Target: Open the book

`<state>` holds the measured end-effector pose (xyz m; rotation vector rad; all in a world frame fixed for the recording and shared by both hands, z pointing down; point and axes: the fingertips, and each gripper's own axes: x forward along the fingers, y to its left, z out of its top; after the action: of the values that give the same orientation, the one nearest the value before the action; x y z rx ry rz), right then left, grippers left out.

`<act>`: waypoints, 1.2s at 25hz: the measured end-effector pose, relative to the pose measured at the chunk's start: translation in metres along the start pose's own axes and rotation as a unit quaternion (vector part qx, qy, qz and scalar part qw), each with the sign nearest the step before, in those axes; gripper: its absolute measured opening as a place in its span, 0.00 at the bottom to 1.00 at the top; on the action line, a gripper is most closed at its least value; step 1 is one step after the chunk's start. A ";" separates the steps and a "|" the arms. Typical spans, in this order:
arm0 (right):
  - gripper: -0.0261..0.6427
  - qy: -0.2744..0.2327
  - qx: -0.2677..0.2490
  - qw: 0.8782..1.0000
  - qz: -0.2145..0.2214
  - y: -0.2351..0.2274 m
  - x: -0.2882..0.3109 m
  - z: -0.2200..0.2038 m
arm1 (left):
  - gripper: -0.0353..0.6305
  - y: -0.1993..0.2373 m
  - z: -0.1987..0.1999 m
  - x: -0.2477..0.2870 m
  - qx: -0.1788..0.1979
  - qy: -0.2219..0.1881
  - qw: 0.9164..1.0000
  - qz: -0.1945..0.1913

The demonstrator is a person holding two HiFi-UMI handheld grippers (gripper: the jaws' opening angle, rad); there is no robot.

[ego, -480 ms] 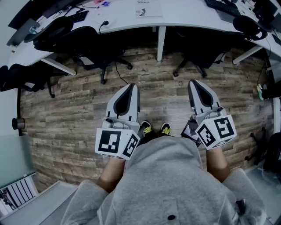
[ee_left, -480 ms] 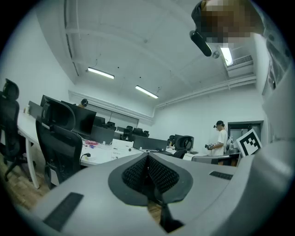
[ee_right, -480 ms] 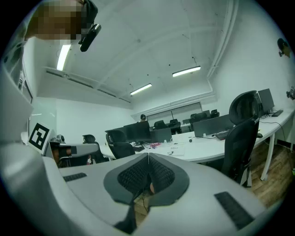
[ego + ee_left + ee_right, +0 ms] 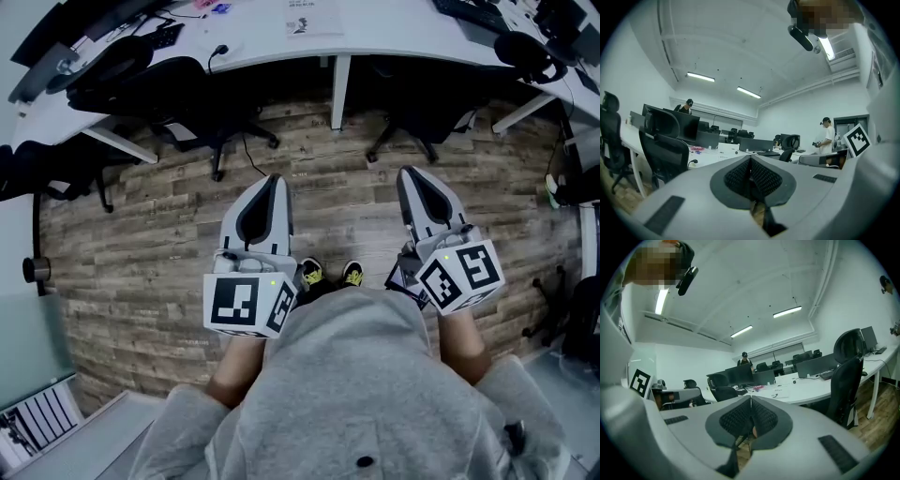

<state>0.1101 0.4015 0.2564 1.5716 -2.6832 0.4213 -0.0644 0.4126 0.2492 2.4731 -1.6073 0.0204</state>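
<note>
Head view: the left gripper (image 4: 274, 180) and right gripper (image 4: 405, 172), each with jaws pressed together on nothing, reach out over the wood floor (image 4: 141, 244) toward the white desk (image 4: 403, 33). A white booklet (image 4: 314, 17) lies flat well ahead of both tips, probably nearer the left (likely the book; the frame edge crops it, hiding its long axis).

Left gripper view: jaws together, empty; booklet not made out.

Right gripper view: jaws together; the booklet (image 4: 780, 393) lies ahead, slightly right of the tips.

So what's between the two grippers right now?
Head view: bare wooden floor between the left gripper and the right gripper, plus the toes of the person's shoes lower down.
</note>
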 end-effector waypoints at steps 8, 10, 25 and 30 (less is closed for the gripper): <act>0.08 -0.007 -0.002 1.000 -0.003 0.012 0.008 0.004 | 0.07 0.014 0.003 -0.001 0.006 -0.003 1.000 -0.007; 0.08 -0.007 -0.004 1.000 -0.004 0.017 0.010 0.004 | 0.07 0.018 0.004 -0.002 0.007 -0.003 1.000 -0.010; 0.08 -0.007 -0.024 1.000 0.004 0.051 0.022 0.003 | 0.07 0.038 0.010 -0.013 0.006 -0.004 1.000 -0.025; 0.08 -0.007 -0.026 1.000 0.004 0.058 0.025 0.002 | 0.07 0.043 0.012 -0.016 0.004 -0.004 1.000 -0.031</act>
<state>0.0482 0.4066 0.2452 1.5558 -2.6889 0.3391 -0.1114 0.4081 0.2425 2.5296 -1.5358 0.0086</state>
